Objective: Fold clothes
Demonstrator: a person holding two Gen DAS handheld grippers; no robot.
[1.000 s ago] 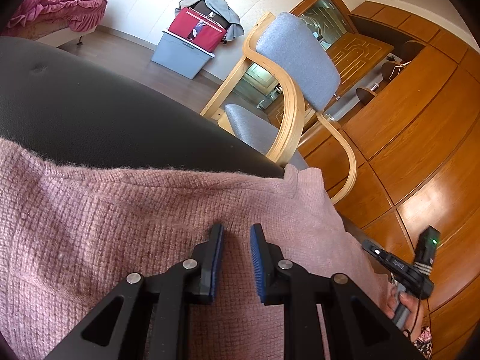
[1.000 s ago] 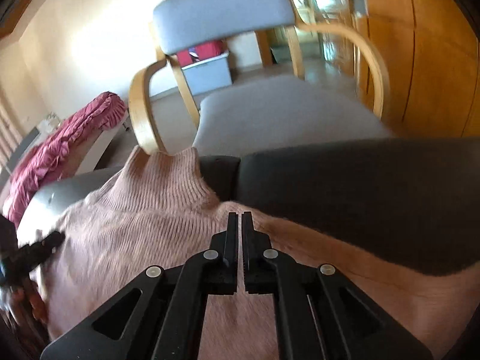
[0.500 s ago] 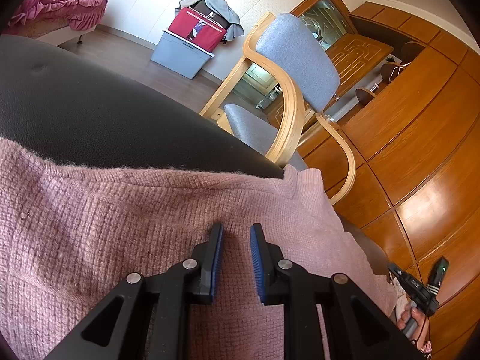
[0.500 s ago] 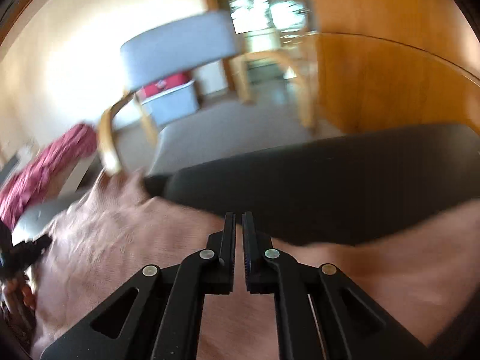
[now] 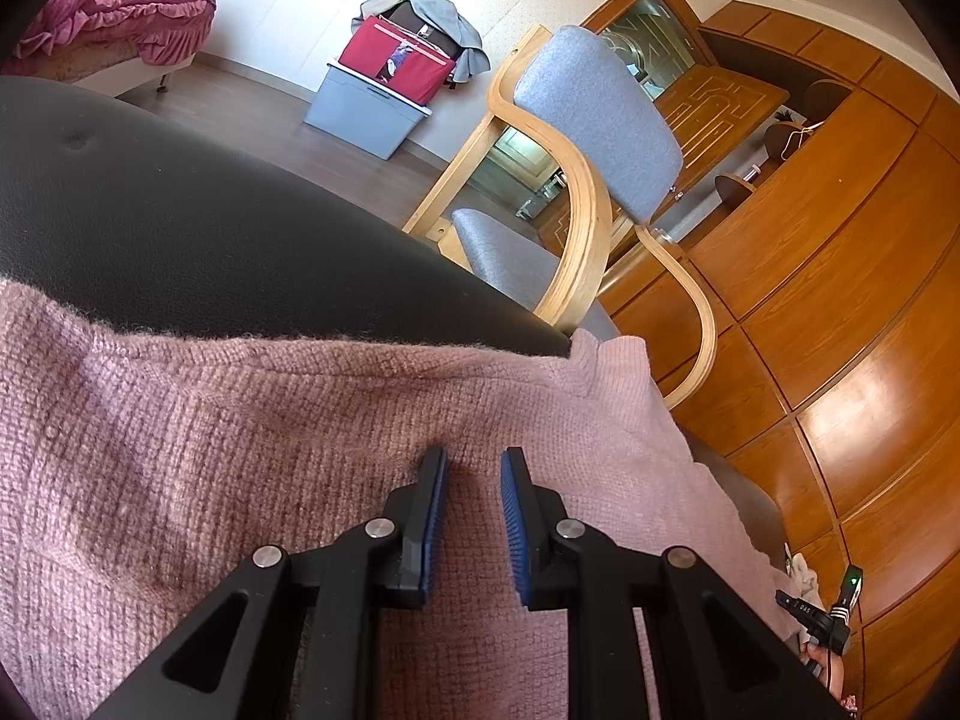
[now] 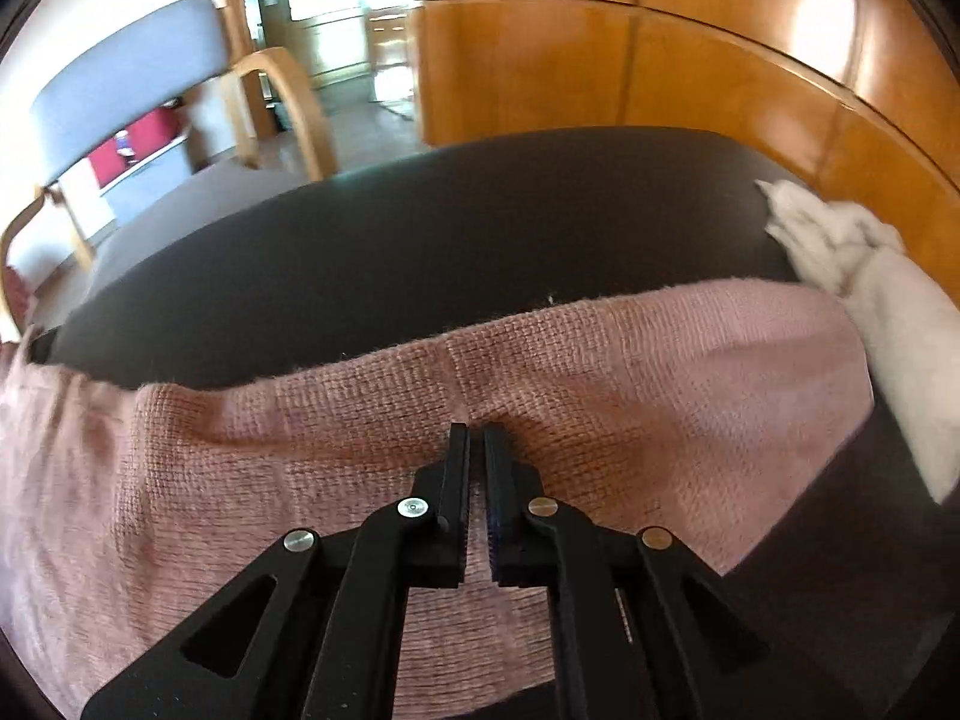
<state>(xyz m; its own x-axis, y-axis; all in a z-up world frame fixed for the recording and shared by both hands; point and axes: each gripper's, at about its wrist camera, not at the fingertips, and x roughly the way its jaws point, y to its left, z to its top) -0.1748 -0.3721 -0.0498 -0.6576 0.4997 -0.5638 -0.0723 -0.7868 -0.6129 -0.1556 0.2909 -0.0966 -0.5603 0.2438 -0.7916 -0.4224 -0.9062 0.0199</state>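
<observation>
A pink knit sweater [image 5: 240, 450] lies spread over a black padded surface [image 5: 210, 228], its collar [image 5: 606, 360] at the far edge. My left gripper [image 5: 471, 459] hovers just over the knit, open, with nothing between its blue pads. In the right wrist view the sweater [image 6: 660, 372] fills the lower half. My right gripper [image 6: 476, 435] is shut, its tips resting on the knit by a small crease. The right gripper [image 5: 822, 618], held in a hand, also shows at the left wrist view's lower right corner.
A white cloth [image 6: 870, 276] lies at the right end of the black surface [image 6: 480, 210], touching the sweater. A wooden armchair with grey cushions [image 5: 594, 120] stands beyond the far edge. Wooden cabinets [image 5: 840, 240], a grey bin [image 5: 360, 108] and a pink bed [image 5: 120, 18] stand farther off.
My right gripper swept rightward along the sweater, from near the collar toward the end by the white cloth, staying shut. The left gripper stayed open in place.
</observation>
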